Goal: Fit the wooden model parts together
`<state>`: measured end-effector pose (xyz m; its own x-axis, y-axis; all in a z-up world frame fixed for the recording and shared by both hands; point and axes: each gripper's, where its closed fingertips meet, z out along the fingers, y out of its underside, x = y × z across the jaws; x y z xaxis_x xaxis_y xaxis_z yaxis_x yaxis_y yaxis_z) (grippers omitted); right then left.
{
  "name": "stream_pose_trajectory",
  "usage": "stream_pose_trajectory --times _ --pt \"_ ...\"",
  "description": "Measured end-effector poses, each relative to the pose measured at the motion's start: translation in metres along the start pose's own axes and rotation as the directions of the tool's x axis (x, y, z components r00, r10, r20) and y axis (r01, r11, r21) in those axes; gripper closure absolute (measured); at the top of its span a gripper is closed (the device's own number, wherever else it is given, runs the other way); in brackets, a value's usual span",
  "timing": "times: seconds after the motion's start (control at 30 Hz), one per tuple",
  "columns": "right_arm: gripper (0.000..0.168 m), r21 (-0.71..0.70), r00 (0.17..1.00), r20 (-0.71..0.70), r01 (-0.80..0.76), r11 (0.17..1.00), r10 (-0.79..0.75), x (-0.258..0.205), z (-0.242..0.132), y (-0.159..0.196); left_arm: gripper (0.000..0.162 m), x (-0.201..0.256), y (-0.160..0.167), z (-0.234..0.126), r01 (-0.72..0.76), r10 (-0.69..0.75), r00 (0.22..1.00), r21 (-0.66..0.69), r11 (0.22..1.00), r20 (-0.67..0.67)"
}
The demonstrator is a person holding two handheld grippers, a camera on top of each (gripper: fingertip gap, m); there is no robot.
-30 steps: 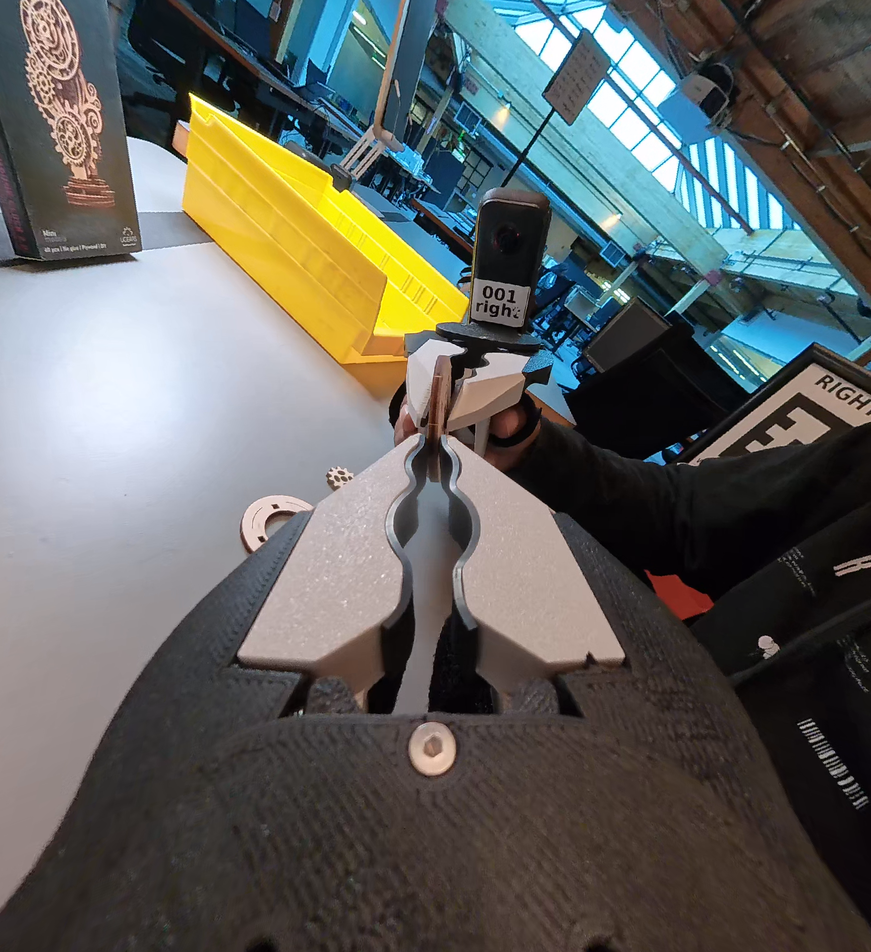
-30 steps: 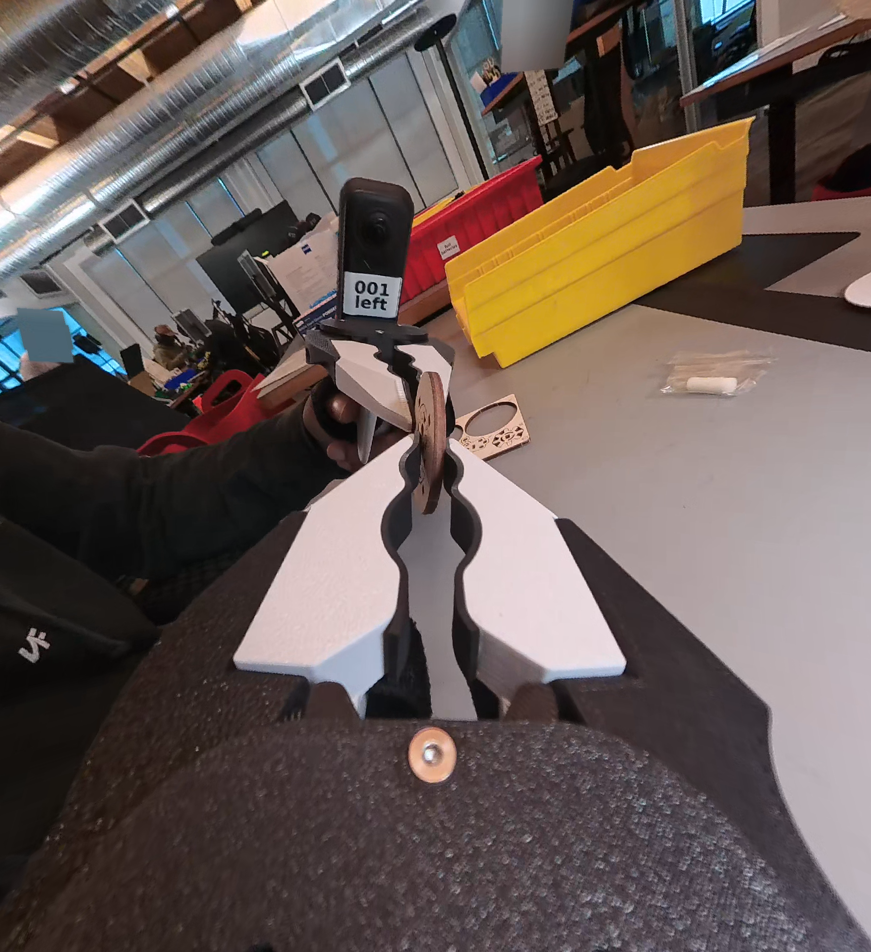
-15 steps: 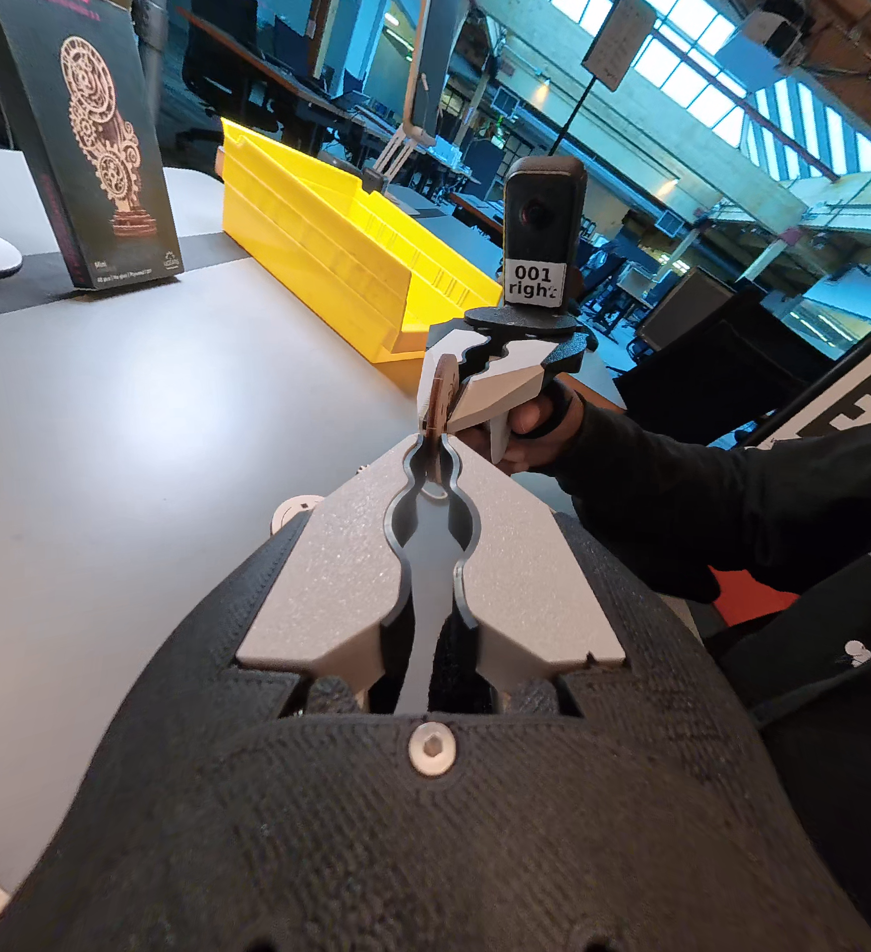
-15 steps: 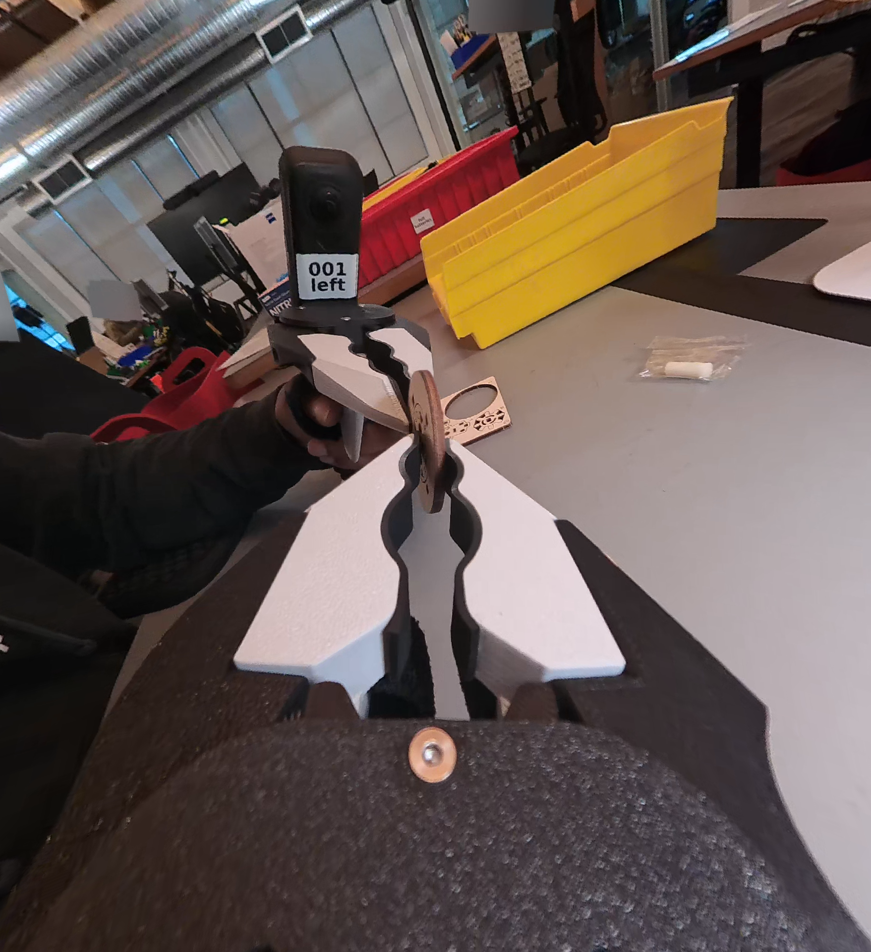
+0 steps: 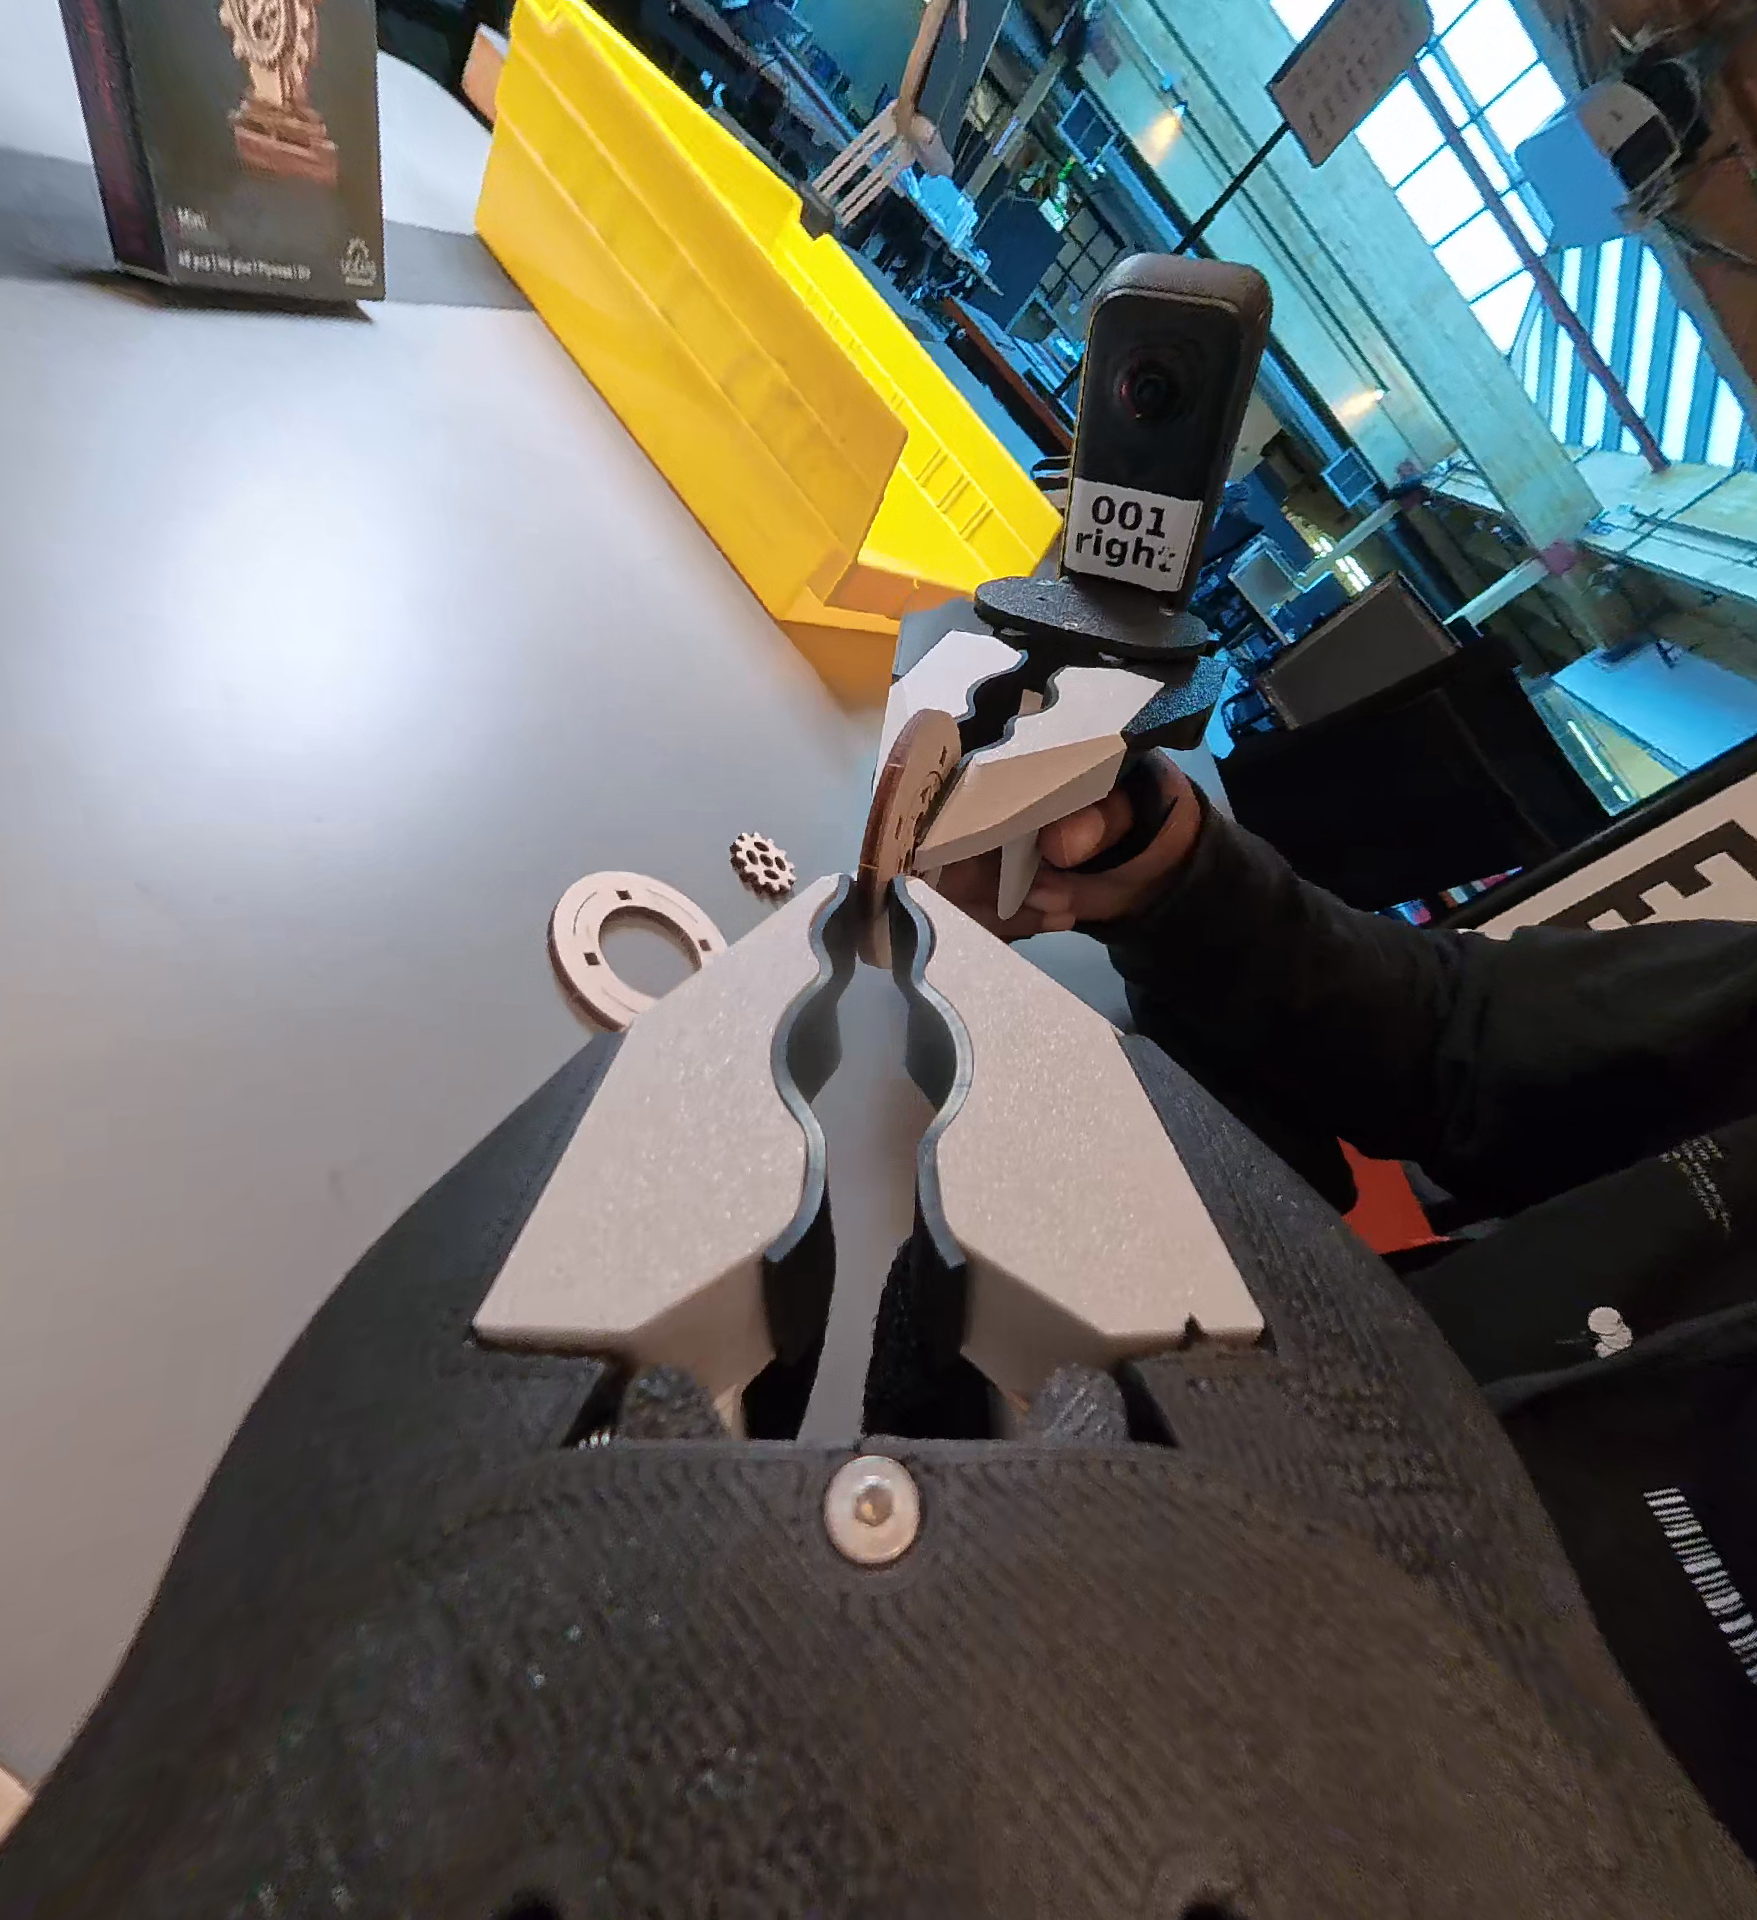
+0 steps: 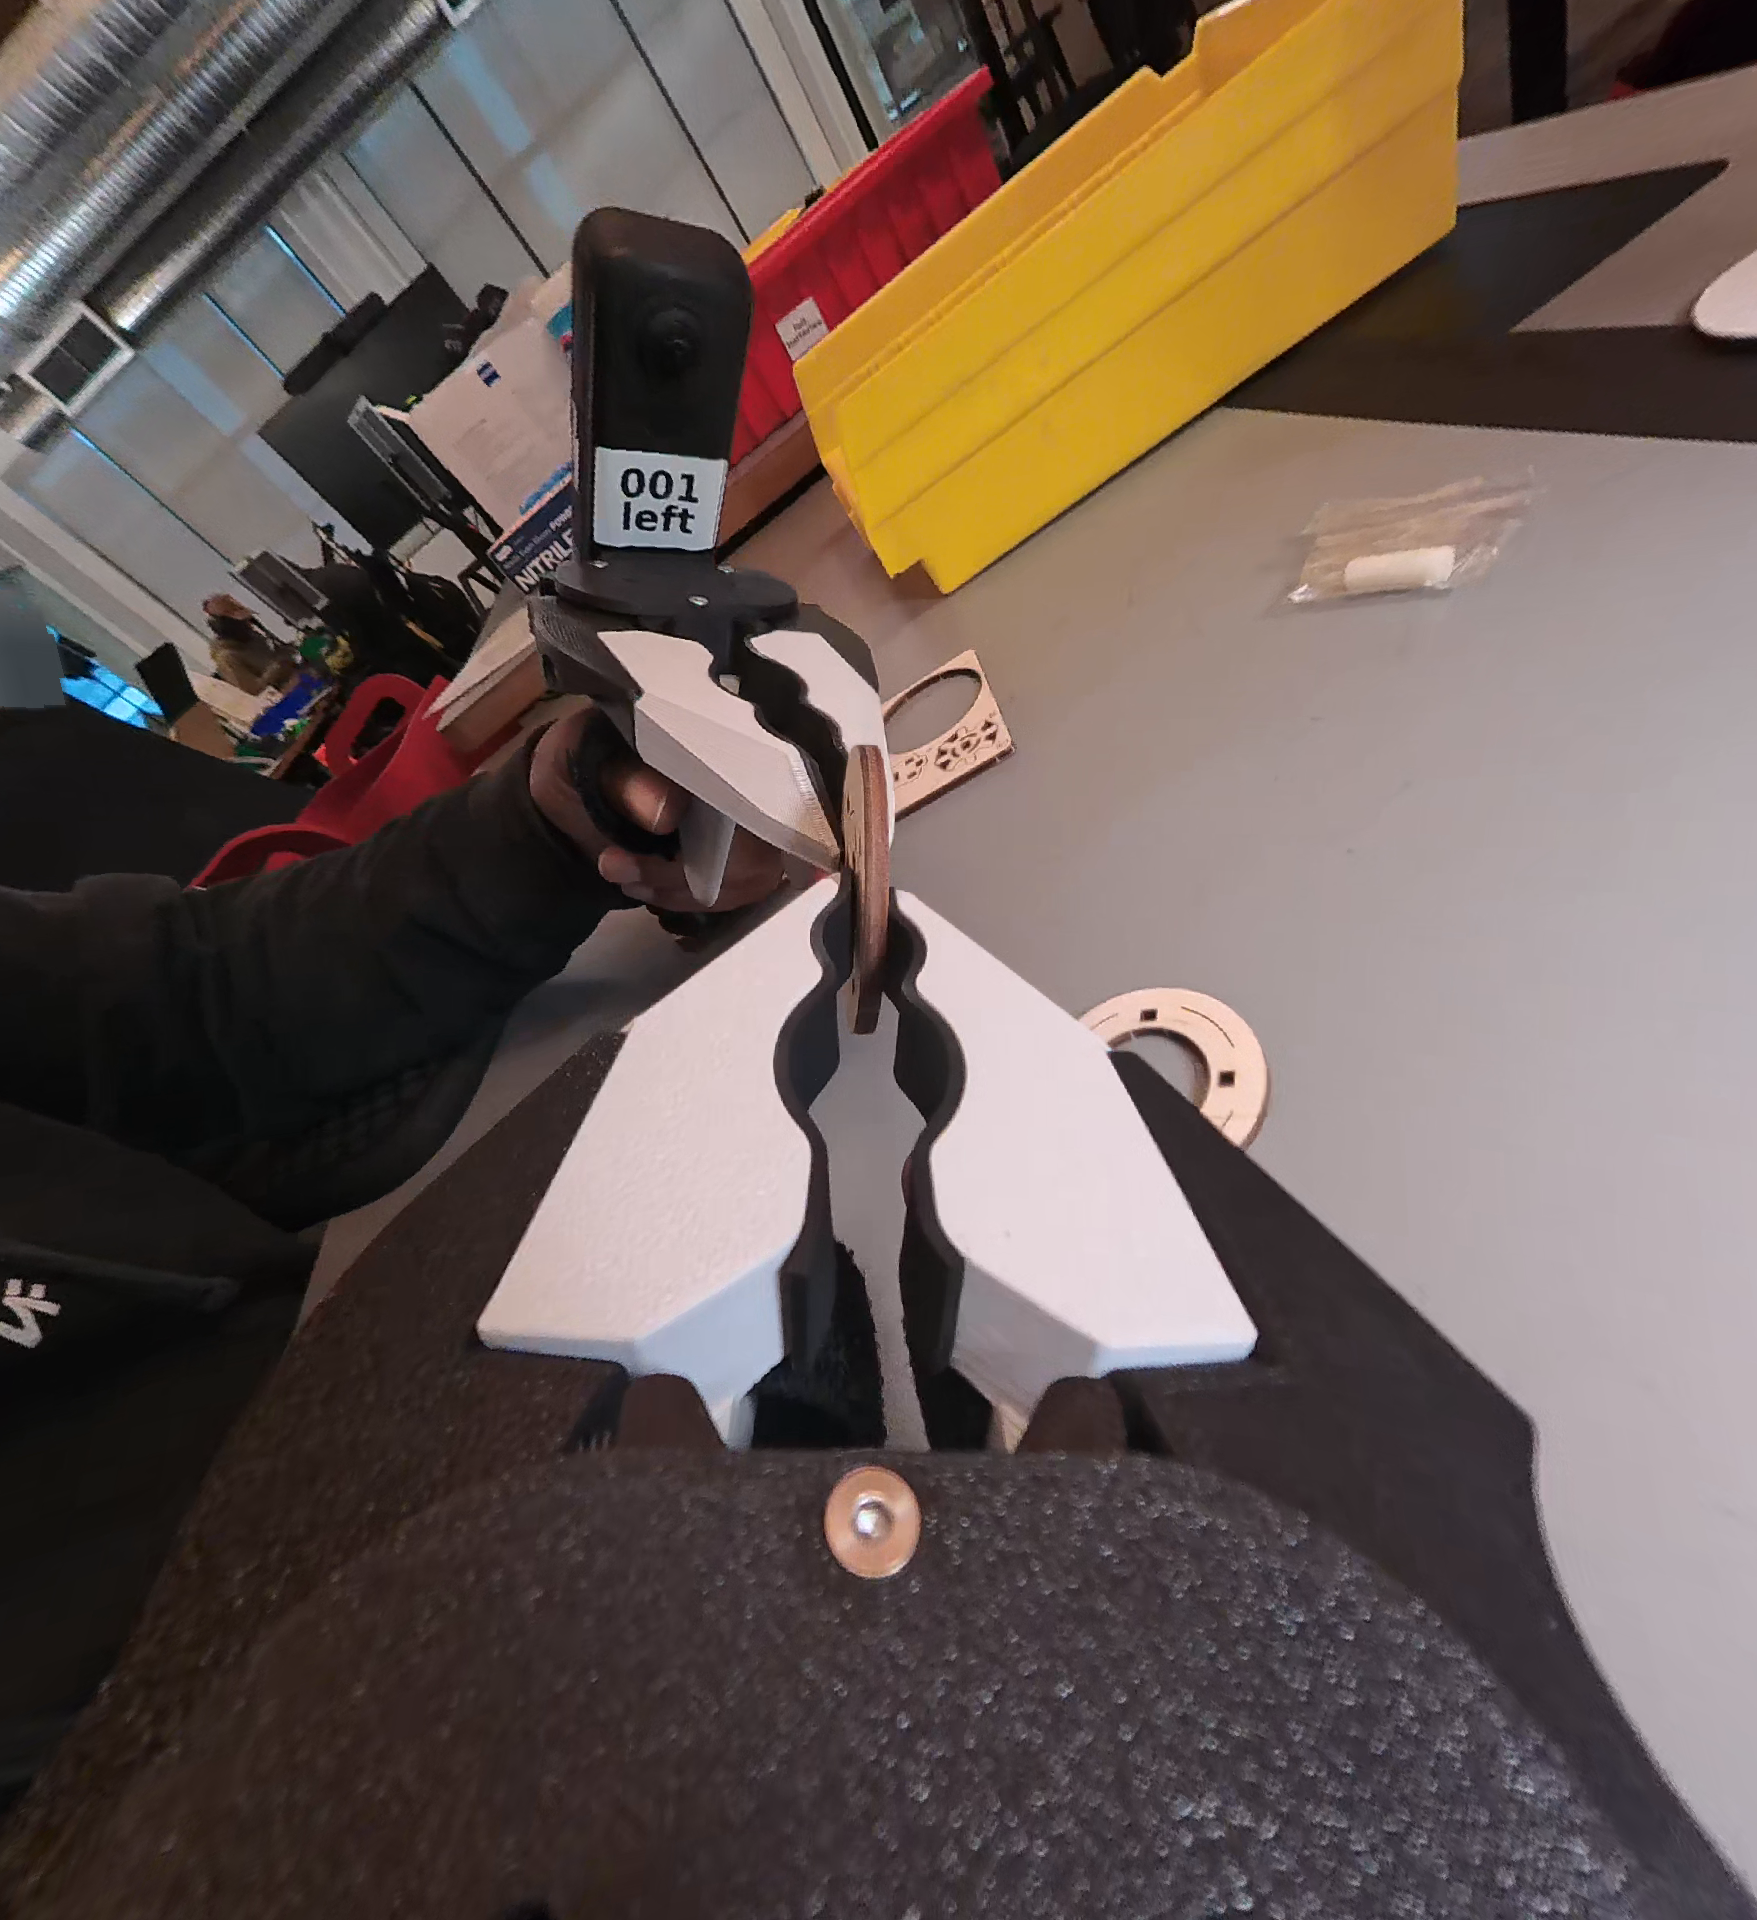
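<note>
A round wooden disc (image 5: 903, 805) stands on edge in the air between both grippers. My left gripper (image 5: 869, 906) is shut on its lower edge. My right gripper (image 6: 863, 920) is shut on the disc (image 6: 866, 831) from the opposite side. In the left wrist view the right gripper (image 5: 921, 831) shows farther off, clamped on the disc. In the right wrist view the left gripper (image 6: 834, 844) meets the disc's left face. A flat wooden ring (image 5: 635, 961) lies on the grey table (image 5: 230, 727) just below, and it also shows in the right wrist view (image 6: 1196, 1060). A small wooden gear (image 5: 762, 860) lies beside the ring.
A yellow bin (image 5: 728, 343) stands at the table's far side, also in the right wrist view (image 6: 1144, 343), with a red bin (image 6: 874, 229) behind. A dark product box (image 5: 230, 145) stands at the back. A cut-out wooden sheet (image 6: 947, 727) and a small plastic bag (image 6: 1404, 561) lie on the table. Less than 4 cm separates the two grippers' tips.
Both grippers have kept hold of the disc and swung and tilted together. The ring has come into the right wrist view and the gear back into the left wrist view.
</note>
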<state>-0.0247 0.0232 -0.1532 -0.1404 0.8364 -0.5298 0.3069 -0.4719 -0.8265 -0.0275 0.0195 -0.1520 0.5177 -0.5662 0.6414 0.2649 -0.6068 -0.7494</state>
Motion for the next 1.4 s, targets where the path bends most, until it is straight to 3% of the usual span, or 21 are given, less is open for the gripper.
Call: stream_pose_trajectory --times 0.2,0.37,0.43,0.5,0.57,0.8,0.97,1.2,1.4 --pt "0.168 -0.023 0.999 0.019 -0.042 0.999 0.042 0.001 -0.001 0.004 0.158 -0.004 0.006 0.002 0.062 -0.062 0.998 -0.012 0.998 -0.014" --pt "0.168 0.01 0.962 0.202 -0.191 0.982 0.185 -0.018 -0.007 -0.007 0.158 0.018 -0.007 0.0 0.084 -0.076 0.985 0.042 0.996 -0.156" --pt "0.168 -0.016 0.943 0.241 -0.232 0.973 0.229 -0.023 -0.005 -0.004 0.142 0.025 -0.008 0.002 0.083 -0.074 0.98 0.042 0.996 -0.184" --pt "0.168 -0.024 0.952 0.225 -0.209 0.978 0.209 -0.022 -0.002 -0.001 0.156 0.026 -0.004 0.006 0.044 -0.04 0.986 0.022 0.999 -0.16" --pt "0.167 0.005 0.956 0.228 -0.191 0.982 0.185 -0.022 -0.003 -0.006 0.161 0.025 -0.009 0.005 0.016 -0.009 0.991 0.053 0.998 -0.13" --pt "0.16 0.08 0.975 0.198 -0.122 0.989 0.104 -0.023 -0.006 -0.017 0.161 0.029 -0.024 0.003 0.083 -0.053 0.983 0.169 0.982 -0.174" --pt "0.167 0.161 0.978 0.189 -0.119 0.98 0.087 -0.024 -0.009 -0.029 0.159 0.031 -0.031 0.005 0.043 -0.01 0.99 0.233 0.972 -0.141" --pt "0.168 0.065 0.981 0.189 -0.062 0.996 0.049 -0.031 -0.005 -0.017 0.158 0.034 -0.037 -0.005 -0.136 0.15 0.987 0.206 0.969 -0.053" --pt "0.167 0.129 0.976 0.201 -0.109 0.986 0.082 -0.03 -0.004 -0.024 0.16 0.033 -0.042 -0.006 -0.127 0.135 0.991 0.241 0.962 -0.015"
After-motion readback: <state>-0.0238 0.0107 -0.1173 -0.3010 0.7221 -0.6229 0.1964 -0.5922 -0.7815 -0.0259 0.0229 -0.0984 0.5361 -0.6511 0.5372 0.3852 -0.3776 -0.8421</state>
